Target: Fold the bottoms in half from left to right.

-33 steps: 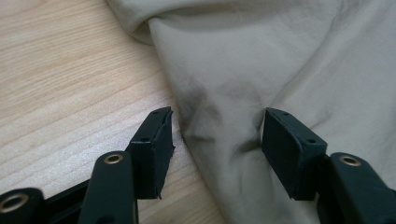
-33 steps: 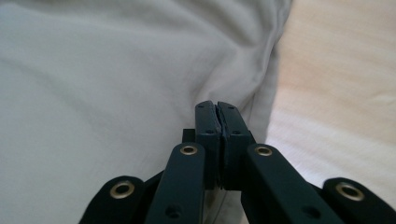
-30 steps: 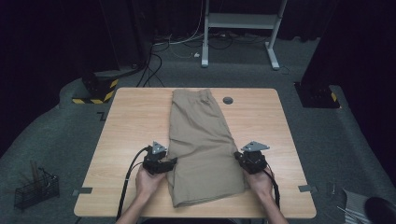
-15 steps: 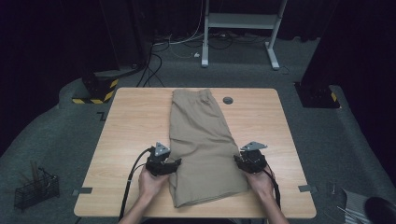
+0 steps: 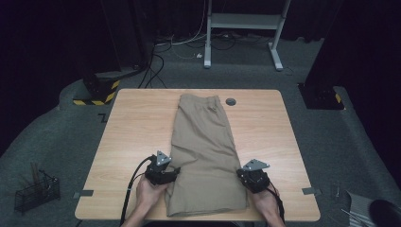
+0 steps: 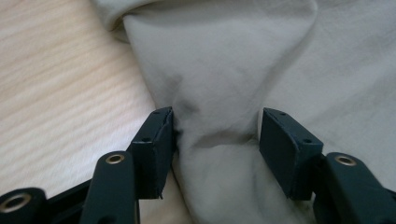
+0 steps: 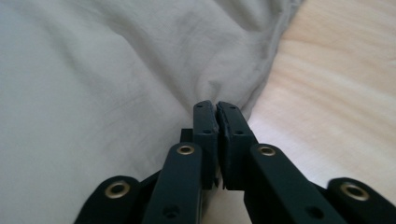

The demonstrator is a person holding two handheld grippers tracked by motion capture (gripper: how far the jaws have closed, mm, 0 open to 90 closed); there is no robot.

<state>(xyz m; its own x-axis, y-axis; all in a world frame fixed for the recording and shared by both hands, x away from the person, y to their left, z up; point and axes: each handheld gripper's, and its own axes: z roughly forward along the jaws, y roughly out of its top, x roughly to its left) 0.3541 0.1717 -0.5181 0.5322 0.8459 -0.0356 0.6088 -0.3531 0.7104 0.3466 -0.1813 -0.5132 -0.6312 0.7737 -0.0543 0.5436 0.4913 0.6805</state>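
A pair of khaki shorts (image 5: 203, 142) lies folded lengthwise down the middle of the wooden table (image 5: 132, 123), waistband at the far end. My left gripper (image 5: 174, 170) is at the shorts' left edge near the front. In the left gripper view it (image 6: 215, 126) is open, with a bunched fold of the fabric (image 6: 224, 56) lying between the jaws. My right gripper (image 5: 244, 175) is at the shorts' right edge. In the right gripper view its jaws (image 7: 216, 106) are shut, pinching the edge of the cloth (image 7: 93, 70).
A small dark round cap (image 5: 230, 101) sits in the tabletop just right of the waistband. On the floor are a wire basket (image 5: 35, 191) at the left, cables and a white desk frame (image 5: 246, 21) behind the table. Bare wood lies on both sides of the shorts.
Both grippers have slid a little toward the near edge along the sides of the shorts. The shorts appear to have shifted slightly nearer with them.
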